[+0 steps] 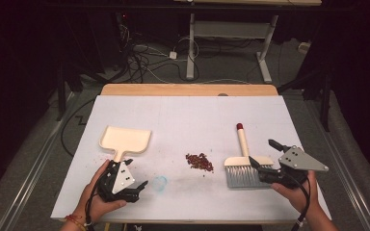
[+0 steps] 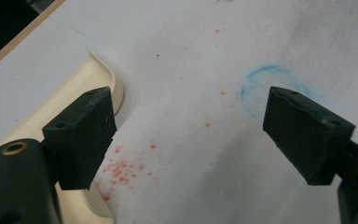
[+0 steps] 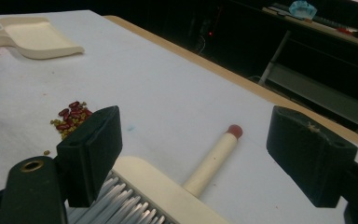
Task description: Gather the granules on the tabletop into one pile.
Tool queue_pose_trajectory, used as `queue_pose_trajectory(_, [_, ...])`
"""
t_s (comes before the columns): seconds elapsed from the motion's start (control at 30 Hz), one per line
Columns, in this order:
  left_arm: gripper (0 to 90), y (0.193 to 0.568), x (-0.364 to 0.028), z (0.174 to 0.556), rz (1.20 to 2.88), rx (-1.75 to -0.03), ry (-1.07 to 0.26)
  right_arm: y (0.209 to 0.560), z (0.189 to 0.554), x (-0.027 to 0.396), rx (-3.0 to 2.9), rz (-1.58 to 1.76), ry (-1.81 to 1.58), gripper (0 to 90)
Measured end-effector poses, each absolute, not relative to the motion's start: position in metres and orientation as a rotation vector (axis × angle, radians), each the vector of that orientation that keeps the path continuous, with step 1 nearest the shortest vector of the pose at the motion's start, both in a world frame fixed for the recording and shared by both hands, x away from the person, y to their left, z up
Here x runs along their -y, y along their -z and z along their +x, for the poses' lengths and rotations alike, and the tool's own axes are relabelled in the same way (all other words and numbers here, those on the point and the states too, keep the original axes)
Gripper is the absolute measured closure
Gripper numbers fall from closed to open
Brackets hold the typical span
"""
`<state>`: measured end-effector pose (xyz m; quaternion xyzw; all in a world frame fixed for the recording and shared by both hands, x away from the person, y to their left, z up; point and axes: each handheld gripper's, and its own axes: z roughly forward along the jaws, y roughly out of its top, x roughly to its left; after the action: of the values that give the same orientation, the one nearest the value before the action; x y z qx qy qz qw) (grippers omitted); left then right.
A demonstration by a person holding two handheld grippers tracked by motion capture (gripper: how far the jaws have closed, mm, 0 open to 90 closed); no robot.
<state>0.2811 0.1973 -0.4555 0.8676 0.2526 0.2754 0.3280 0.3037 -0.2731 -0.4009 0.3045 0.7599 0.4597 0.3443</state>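
Note:
A cream dustpan (image 1: 125,138) lies on the white sheet at the left, its handle pointing toward me. My left gripper (image 1: 136,173) hovers open just behind that handle, and the left gripper view puts the dustpan (image 2: 46,105) beside the left jaw, nothing between the jaws. A small pile of red and green beans (image 1: 200,162) lies mid-table. To its right rests a brush (image 1: 244,153) with a cream handle, red tip and grey bristles. My right gripper (image 1: 265,153) stands open at the brush head; in the right gripper view the brush (image 3: 212,161) lies between the jaws, untouched.
A faint blue ring (image 1: 160,183) and reddish stains (image 2: 121,170) mark the sheet near the left gripper. The wooden table edge (image 1: 188,89) shows at the far side. Beyond it are desk legs (image 1: 191,45) and cables on the floor.

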Motion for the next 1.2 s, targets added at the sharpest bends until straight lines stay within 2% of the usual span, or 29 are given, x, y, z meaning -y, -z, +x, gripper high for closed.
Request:
queue_pose_trajectory(0.8, [16.6,0.457,-0.193,0.284,2.284,-0.651,-0.708,0.446,0.283,0.279,-2.033,0.782,-1.153,19.0])
queue_pose_trajectory(1.2, [16.6,0.457,-0.194,0.281,2.286,-0.649,-0.722,0.440,0.282,0.277,-2.003,0.766,-1.143,16.8])
